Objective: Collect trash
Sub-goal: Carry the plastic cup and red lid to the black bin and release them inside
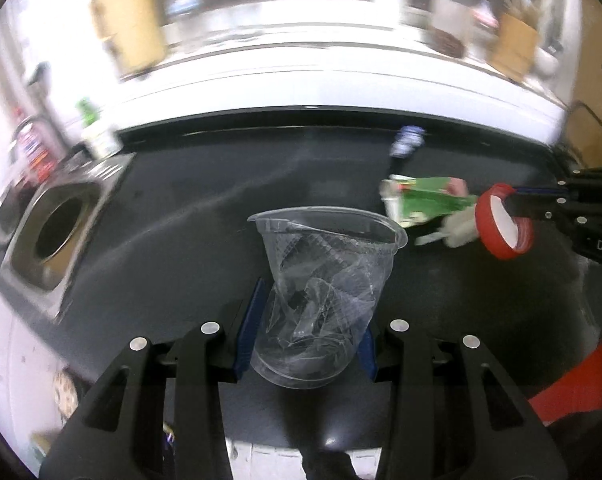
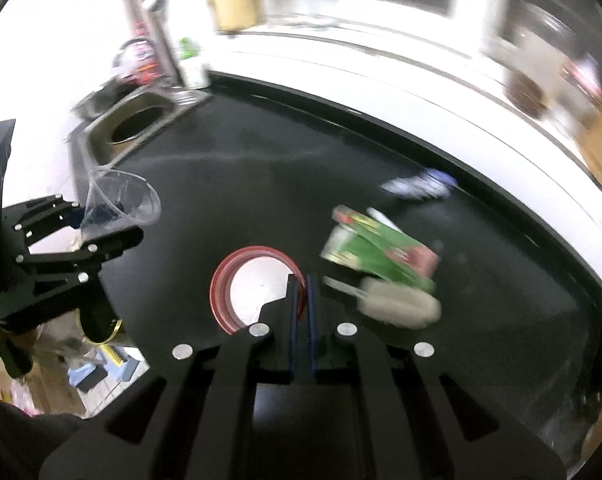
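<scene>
My left gripper (image 1: pixel 307 320) is shut on a crumpled clear plastic cup (image 1: pixel 325 284) and holds it above the dark counter; the cup also shows in the right wrist view (image 2: pixel 121 202). My right gripper (image 2: pixel 301 292) is shut on the rim of a red ring-shaped lid (image 2: pixel 229 280), which also shows in the left wrist view (image 1: pixel 501 226). A flattened green carton (image 2: pixel 375 250) and a pale scrap (image 2: pixel 401 304) lie on the counter to the right. A blue-white wrapper (image 2: pixel 419 184) lies farther back.
A round hole in a steel plate (image 1: pixel 55 230) is set in the counter at the left, also in the right wrist view (image 2: pixel 135 124). A bottle (image 1: pixel 97 136) stands behind it. A white ledge (image 1: pixel 301 88) runs along the back. A red object (image 1: pixel 577 388) is at the right.
</scene>
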Demonstrator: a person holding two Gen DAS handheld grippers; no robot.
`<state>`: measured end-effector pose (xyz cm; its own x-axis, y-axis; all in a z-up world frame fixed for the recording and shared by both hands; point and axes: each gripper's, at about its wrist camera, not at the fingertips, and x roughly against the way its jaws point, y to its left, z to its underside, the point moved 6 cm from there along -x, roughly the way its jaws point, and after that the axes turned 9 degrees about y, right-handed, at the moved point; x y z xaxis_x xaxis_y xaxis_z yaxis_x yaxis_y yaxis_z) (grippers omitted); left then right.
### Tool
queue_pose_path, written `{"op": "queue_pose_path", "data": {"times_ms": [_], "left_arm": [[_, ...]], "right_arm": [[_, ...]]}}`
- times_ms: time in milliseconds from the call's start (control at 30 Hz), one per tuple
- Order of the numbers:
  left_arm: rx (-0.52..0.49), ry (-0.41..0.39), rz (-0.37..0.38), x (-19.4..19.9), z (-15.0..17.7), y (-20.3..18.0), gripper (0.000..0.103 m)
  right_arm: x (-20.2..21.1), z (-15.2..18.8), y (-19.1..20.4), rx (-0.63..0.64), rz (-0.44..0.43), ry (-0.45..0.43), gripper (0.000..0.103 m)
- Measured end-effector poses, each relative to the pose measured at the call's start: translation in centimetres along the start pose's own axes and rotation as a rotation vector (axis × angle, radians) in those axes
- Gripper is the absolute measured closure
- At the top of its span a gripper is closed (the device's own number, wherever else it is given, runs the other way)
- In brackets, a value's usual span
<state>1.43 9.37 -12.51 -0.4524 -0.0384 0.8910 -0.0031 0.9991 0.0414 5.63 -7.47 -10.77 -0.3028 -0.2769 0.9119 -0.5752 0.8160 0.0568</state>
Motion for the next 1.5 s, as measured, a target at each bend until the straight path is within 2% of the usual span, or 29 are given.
{"op": "queue_pose_path", "data": {"times_ms": [167, 333, 467, 600, 767, 900, 1033, 1167, 1200, 1233, 1267, 1300, 1333, 1367, 1400, 1500], "left_arm": [[0.167, -0.007, -0.111, 2.6, 4.4, 7.7, 0.062], [0.347, 0.020, -0.226, 4.6, 10.7, 15.2, 0.062], [0.520, 0.066, -0.289, 5.2, 17.8, 21.0, 0.062], [0.675, 0.113, -0.328, 4.7, 25.1, 25.9, 0.062], [0.816, 0.129, -0.334, 2.6, 32.4, 30.7, 0.062], [0.885, 0.165, -0.323, -0.5, 36.4, 33.8, 0.063], [0.917, 0.165, -0.288, -3.0, 38.2, 35.6, 0.063], [0.934, 0.174, -0.258, -5.4, 39.4, 36.9, 0.062], [0.940, 0.172, -0.249, -5.8, 39.5, 37.1, 0.061], [0.947, 0.166, -0.236, -6.1, 39.7, 37.2, 0.047], [0.953, 0.169, -0.245, -6.5, 40.1, 37.6, 0.037], [0.960, 0.169, -0.272, -6.6, 40.4, 37.9, 0.024], [0.963, 0.168, -0.275, -6.5, 40.6, 38.0, 0.023], [0.969, 0.168, -0.263, -6.8, 40.8, 38.2, 0.023], [0.973, 0.170, -0.260, -7.1, 41.1, 38.5, 0.022], [0.979, 0.178, -0.247, -7.3, 41.4, 38.6, 0.022]], "right_arm": [[-1.4, -4.0, 8.3, 0.154, -0.091, -0.010, 0.098], [-4.2, -6.9, 20.4, 0.349, -0.223, 0.018, 0.098], [-6.9, -7.1, 29.8, 0.479, -0.319, 0.065, 0.098], [-11.0, -5.6, 39.5, 0.598, -0.408, 0.155, 0.098], [-17.3, -3.7, 48.7, 0.672, -0.449, 0.275, 0.098], [-22.1, -2.1, 53.4, 0.690, -0.445, 0.361, 0.098], [-26.5, -1.1, 57.4, 0.714, -0.415, 0.425, 0.098], [-28.9, -0.5, 59.1, 0.724, -0.401, 0.466, 0.097], [-29.5, -0.4, 59.5, 0.724, -0.401, 0.482, 0.097], [-30.0, -0.3, 59.9, 0.726, -0.396, 0.492, 0.096], [-30.6, -0.3, 60.2, 0.733, -0.384, 0.499, 0.093], [-30.8, -0.4, 60.4, 0.734, -0.380, 0.499, 0.079], [-31.0, -0.5, 60.6, 0.733, -0.377, 0.497, 0.045], [-31.1, -0.7, 60.6, 0.730, -0.375, 0.491, 0.029], [-30.8, -1.0, 60.4, 0.725, -0.384, 0.470, 0.022], [-30.8, -1.2, 60.4, 0.730, -0.393, 0.475, 0.022]]}}
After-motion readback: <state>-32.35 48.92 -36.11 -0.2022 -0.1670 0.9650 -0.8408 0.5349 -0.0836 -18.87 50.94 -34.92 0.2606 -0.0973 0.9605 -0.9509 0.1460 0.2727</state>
